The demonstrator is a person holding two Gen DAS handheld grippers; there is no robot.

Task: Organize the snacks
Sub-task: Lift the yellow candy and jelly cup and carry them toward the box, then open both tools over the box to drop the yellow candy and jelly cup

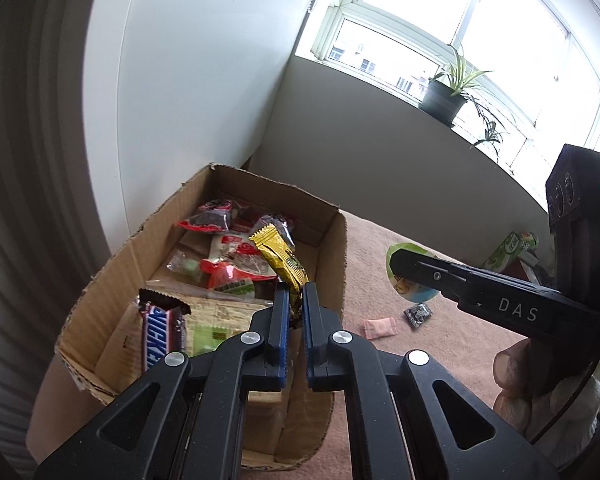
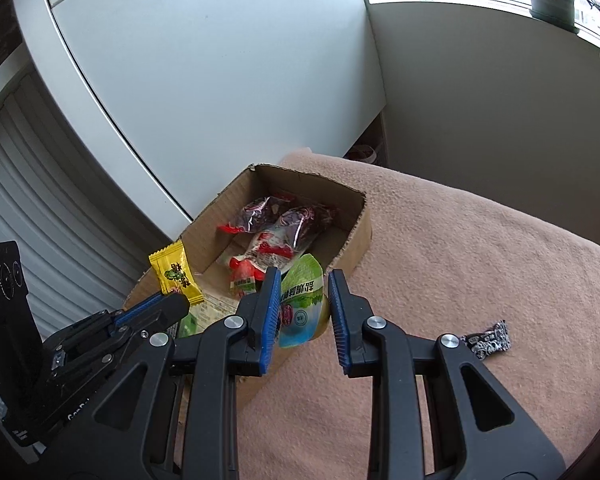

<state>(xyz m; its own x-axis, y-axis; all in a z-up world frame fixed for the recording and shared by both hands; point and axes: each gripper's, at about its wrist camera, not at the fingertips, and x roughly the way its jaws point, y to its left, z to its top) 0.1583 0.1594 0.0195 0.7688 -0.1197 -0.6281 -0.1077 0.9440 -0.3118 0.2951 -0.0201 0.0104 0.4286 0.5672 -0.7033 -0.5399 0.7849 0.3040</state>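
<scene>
Left claw (image 1: pixel 295 300) grips a yellow candy (image 1: pixel 281 258), right claw (image 2: pixel 304 292) a jelly cup (image 2: pixel 302 304), above the cardboard box (image 1: pixel 332 264).

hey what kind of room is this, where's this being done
Probably a room in a home: a potted plant on the windowsill, a pink blanket underneath, and a cardboard box of snacks beside white furniture.

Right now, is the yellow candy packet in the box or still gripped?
Gripped: the left gripper pinches the yellow candy packet above the cardboard box.
</scene>
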